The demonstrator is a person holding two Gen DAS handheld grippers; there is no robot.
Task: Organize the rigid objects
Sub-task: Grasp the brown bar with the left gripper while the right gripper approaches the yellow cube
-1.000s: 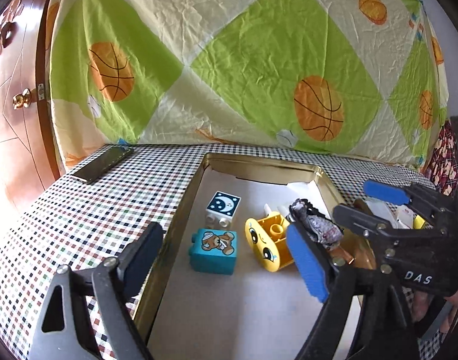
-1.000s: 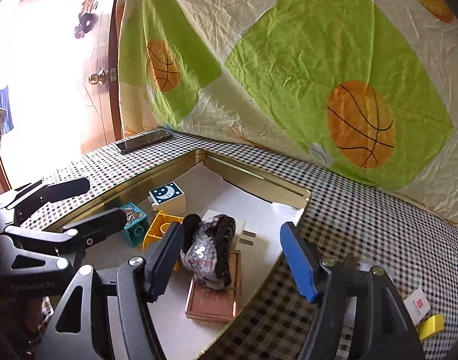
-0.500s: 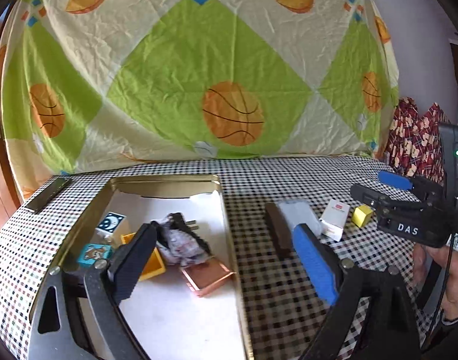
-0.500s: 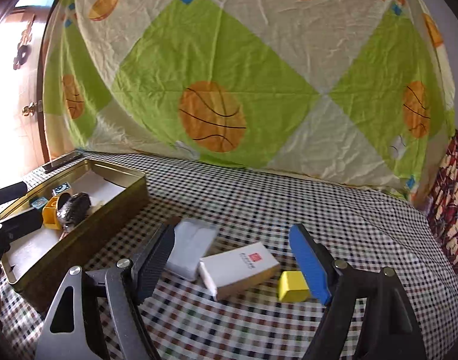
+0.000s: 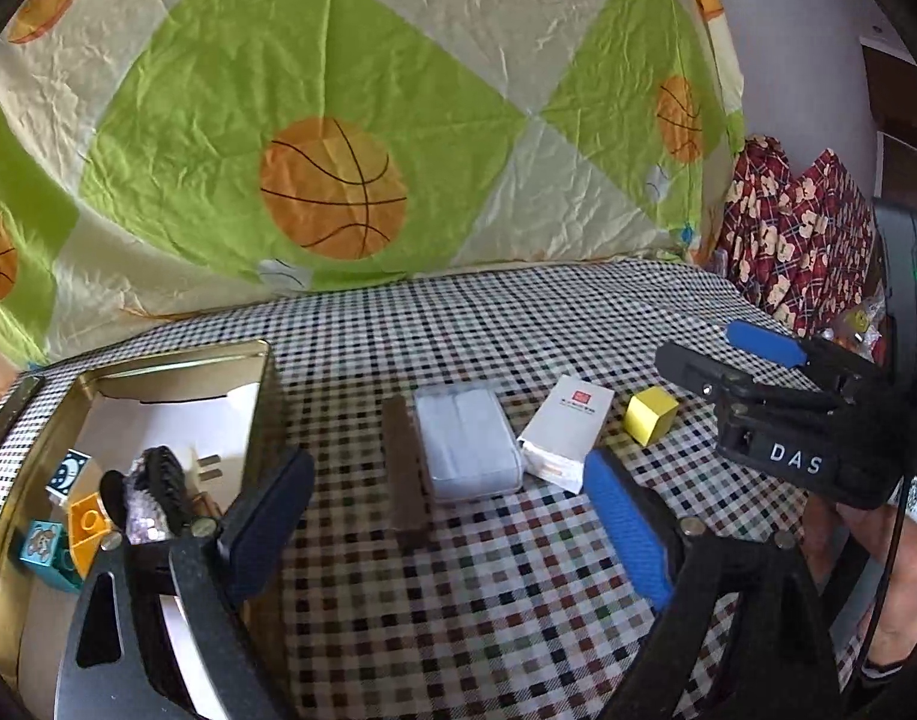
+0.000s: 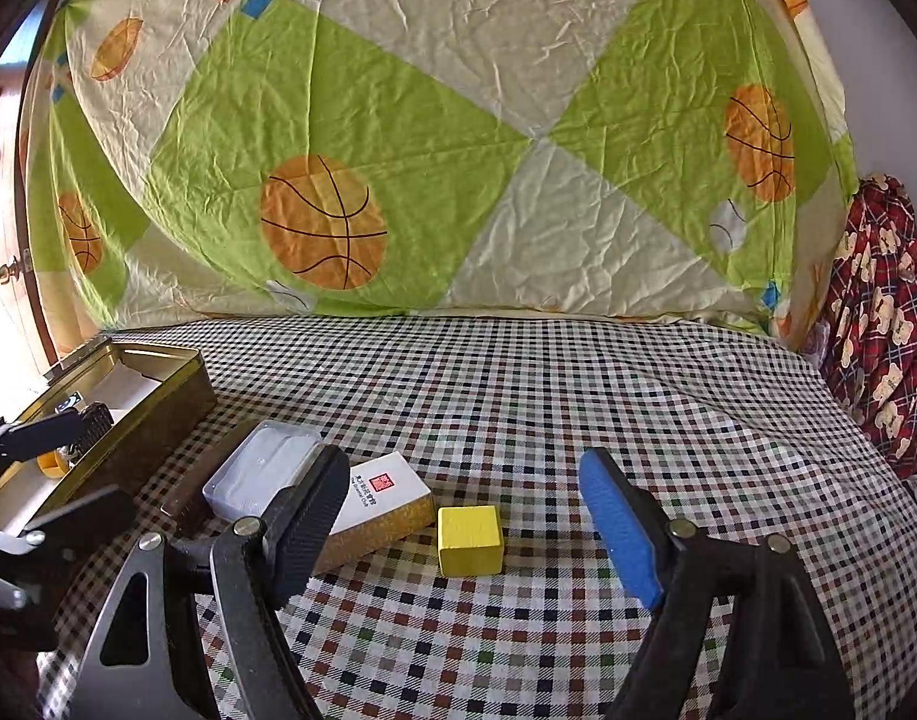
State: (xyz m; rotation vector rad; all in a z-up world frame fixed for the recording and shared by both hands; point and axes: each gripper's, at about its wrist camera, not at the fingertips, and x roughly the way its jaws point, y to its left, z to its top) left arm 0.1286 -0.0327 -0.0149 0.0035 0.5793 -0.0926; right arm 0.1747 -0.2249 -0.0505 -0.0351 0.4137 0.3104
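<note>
On the checked tablecloth lie a brown bar [image 5: 404,471], a clear plastic case [image 5: 467,441], a white card box [image 5: 569,423] and a yellow cube [image 5: 649,415]. In the right wrist view the cube [image 6: 469,540] sits just ahead between my open right gripper's [image 6: 464,525] jaws, with the white box [image 6: 377,504] and the case [image 6: 263,471] to its left. My left gripper [image 5: 446,531] is open and empty, hovering before the bar and case. The gold tin [image 5: 158,363] at the left holds toy blocks [image 5: 41,543], a dark glittery object [image 5: 158,495] and a plug.
A dark phone [image 5: 8,417] lies left of the tin. The basketball-print sheet [image 6: 458,150] hangs behind the table. Red patterned cloth [image 6: 878,312] hangs past the table's right edge. My right gripper also shows in the left wrist view [image 5: 722,351], above the cube.
Both grippers have swung right, away from the tin. The dark glittery object stays in the tin. The right gripper now faces the yellow cube, the left faces the bar and case.
</note>
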